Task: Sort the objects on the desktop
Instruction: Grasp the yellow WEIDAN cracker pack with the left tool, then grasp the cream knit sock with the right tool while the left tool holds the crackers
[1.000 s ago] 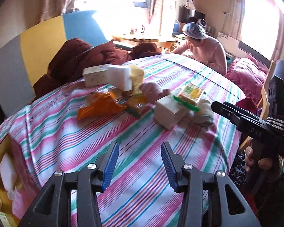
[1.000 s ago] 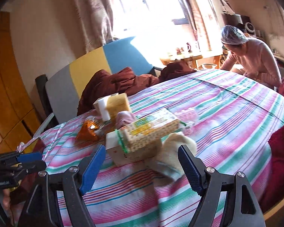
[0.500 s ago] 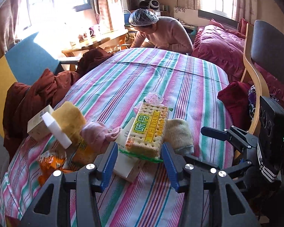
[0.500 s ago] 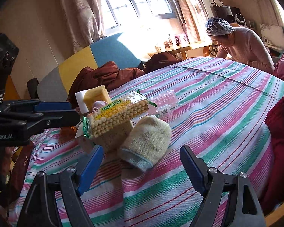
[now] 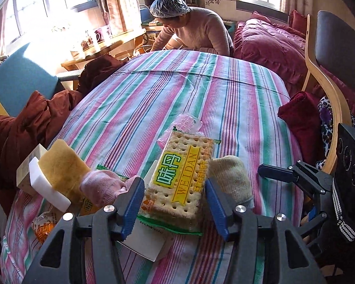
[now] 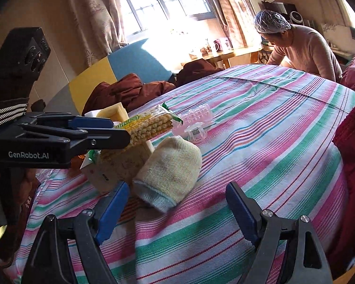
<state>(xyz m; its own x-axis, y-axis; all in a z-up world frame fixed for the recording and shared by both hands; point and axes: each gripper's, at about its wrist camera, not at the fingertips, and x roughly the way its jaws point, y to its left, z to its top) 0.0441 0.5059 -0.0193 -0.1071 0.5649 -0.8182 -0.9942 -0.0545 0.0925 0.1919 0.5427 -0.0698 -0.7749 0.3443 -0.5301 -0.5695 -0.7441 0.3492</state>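
The left gripper (image 5: 175, 203) has its jaws apart around the cracker pack (image 5: 179, 182), which sits on a white box (image 6: 113, 168) in the pile, so a hard squeeze could break crackers or tip the pack, while the right gripper (image 6: 175, 210) waits open.

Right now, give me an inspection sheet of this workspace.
Surface: striped tablecloth, far half bare.
Job's things: cracker packet atop a white box; cream sock beside it; pink sock; yellow sponge; clear plastic case.
Clutter: orange snack bag.
Grippers: left gripper open, fingers either side of the packet; right gripper open.
Cables: nothing seen.
Surroundings: person in hair net, brown jacket, mugs.
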